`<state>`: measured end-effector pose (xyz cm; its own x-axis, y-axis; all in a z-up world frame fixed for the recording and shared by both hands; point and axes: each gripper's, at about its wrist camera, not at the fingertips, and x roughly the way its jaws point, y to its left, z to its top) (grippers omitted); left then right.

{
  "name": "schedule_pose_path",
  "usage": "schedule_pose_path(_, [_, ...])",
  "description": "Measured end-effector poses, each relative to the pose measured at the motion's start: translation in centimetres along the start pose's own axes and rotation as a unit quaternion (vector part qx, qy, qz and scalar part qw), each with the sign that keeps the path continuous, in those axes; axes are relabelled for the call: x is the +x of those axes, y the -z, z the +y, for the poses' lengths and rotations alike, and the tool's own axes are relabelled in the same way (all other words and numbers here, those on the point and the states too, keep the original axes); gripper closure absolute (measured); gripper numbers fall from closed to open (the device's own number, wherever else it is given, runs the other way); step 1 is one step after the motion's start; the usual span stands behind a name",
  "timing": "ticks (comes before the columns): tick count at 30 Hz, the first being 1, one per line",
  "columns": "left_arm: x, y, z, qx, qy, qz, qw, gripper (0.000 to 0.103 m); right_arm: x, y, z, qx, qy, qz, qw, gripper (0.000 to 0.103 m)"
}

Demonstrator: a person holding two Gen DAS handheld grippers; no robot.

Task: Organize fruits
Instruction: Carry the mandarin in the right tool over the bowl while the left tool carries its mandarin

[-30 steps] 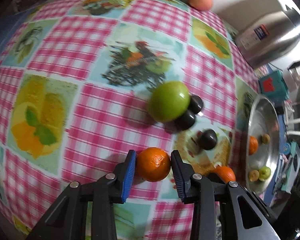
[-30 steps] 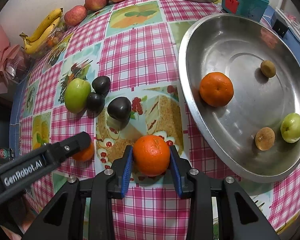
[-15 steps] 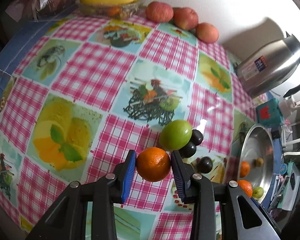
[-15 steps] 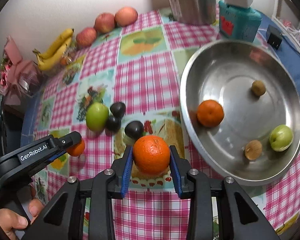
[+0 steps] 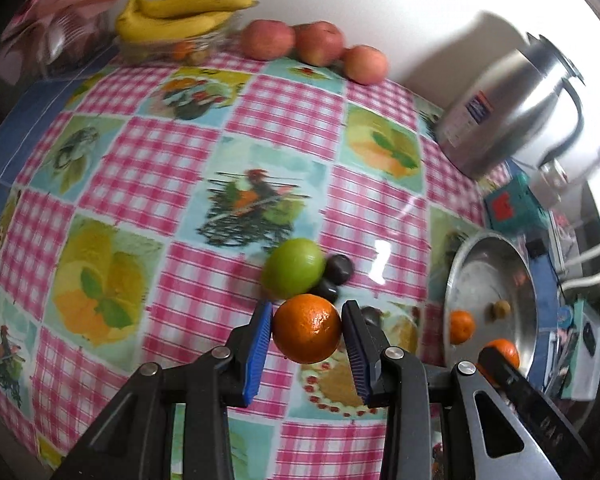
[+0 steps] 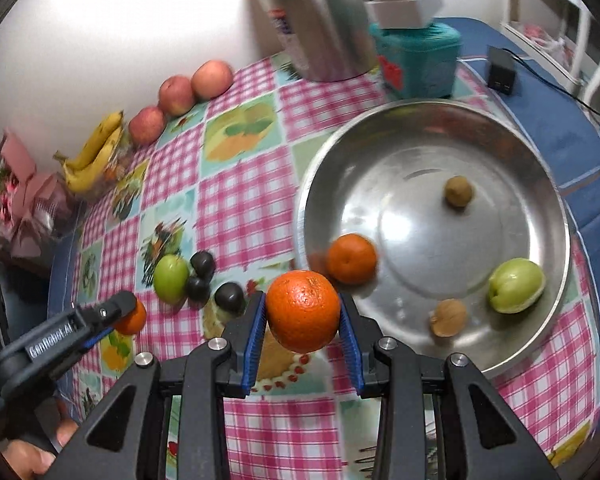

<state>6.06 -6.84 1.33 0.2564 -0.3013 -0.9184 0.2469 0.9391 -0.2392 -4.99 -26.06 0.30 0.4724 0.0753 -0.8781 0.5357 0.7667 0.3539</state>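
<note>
My left gripper [image 5: 306, 330] is shut on an orange [image 5: 307, 329], held above the checked tablecloth just in front of a green fruit [image 5: 293, 268] and dark plums [image 5: 339, 269]. My right gripper [image 6: 302, 312] is shut on another orange [image 6: 303, 311], lifted near the left rim of the steel bowl [image 6: 556, 200]. Inside the bowl lie an orange [image 6: 351, 258], a green fruit [image 6: 516, 285] and two brown fruits [image 6: 458, 191]. The right wrist view shows the left gripper [image 6: 120, 314] with its orange [image 6: 132, 317] at lower left, beside a green fruit [image 6: 171, 279] and three plums [image 6: 229, 297].
Bananas [image 5: 184, 10] in a glass dish and three red apples [image 5: 312, 42] line the wall at the back. A steel kettle [image 5: 512, 104] and a teal box [image 5: 508, 206] stand behind the bowl [image 5: 456, 264]. A person's hand [image 6: 32, 454] holds the left gripper.
Both grippers have risen off the table with their oranges. The left view tilted up toward the back wall; the right orange moved closer to the bowl's rim.
</note>
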Motion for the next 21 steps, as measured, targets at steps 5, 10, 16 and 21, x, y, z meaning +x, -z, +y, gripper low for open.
schedule_pose_path(5, [0.4, 1.2, -3.8, 0.051, 0.003, 0.004, 0.9987, 0.065, -0.6, -0.5, -3.4, 0.04, 0.025, -0.013, 0.999, 0.066])
schedule_pose_path(10, [0.7, 2.8, -7.6, 0.102, 0.01, 0.005, 0.9947, 0.065, -1.0, -0.6, -6.5, 0.07, 0.057, -0.021, 0.996, 0.066])
schedule_pose_path(16, [1.8, 4.4, -11.9, 0.167, 0.023, 0.009, 0.9857, 0.065, -1.5, -0.6, -8.6, 0.095, 0.066, -0.033, 0.993, 0.066])
schedule_pose_path(21, [2.6, 5.5, -14.0, 0.199, 0.043, 0.005, 0.979, 0.065, -1.8, -0.8, -9.2, 0.098, 0.065, -0.045, 0.992, 0.066])
